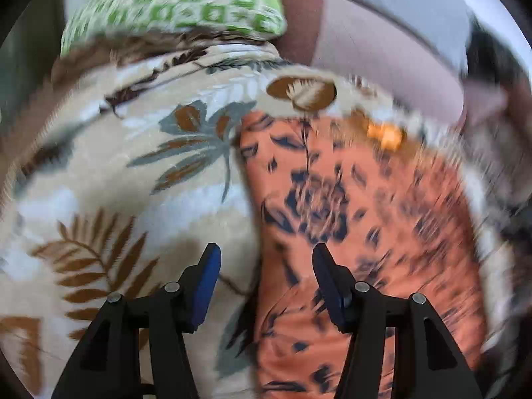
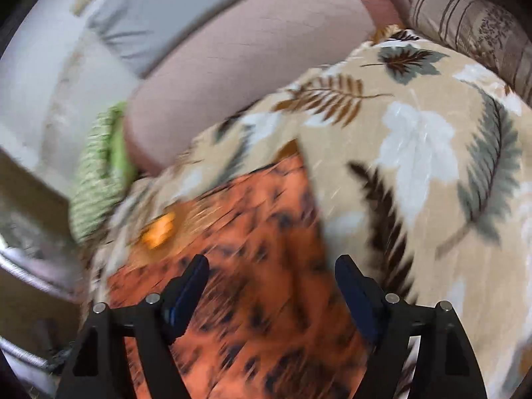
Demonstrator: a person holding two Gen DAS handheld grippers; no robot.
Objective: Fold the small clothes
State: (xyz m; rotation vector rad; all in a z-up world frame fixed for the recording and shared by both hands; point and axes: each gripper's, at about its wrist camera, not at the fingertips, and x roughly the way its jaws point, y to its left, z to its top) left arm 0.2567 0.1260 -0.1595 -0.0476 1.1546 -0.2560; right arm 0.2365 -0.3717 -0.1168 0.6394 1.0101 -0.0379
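Observation:
An orange garment with a dark floral print [image 1: 359, 219] lies flat on a beige leaf-patterned blanket [image 1: 109, 179]. My left gripper [image 1: 266, 256] is open and empty, just above the garment's left edge. In the right wrist view the same orange garment [image 2: 259, 252] lies under my right gripper [image 2: 271, 267], which is open and empty above it. The blanket [image 2: 415, 139] spreads to the right. A small orange tag or patch [image 2: 158, 229] sits near the garment's far corner; it also shows in the left wrist view [image 1: 385, 134]. Both views are motion-blurred.
A green-and-white patterned pillow [image 1: 179, 10] lies at the blanket's far side. A pinkish cushion [image 2: 239, 63] and a striped brown pillow [image 2: 472, 30] lie beyond the blanket. A cardboard box and metal rails [image 2: 23, 276] stand at the left.

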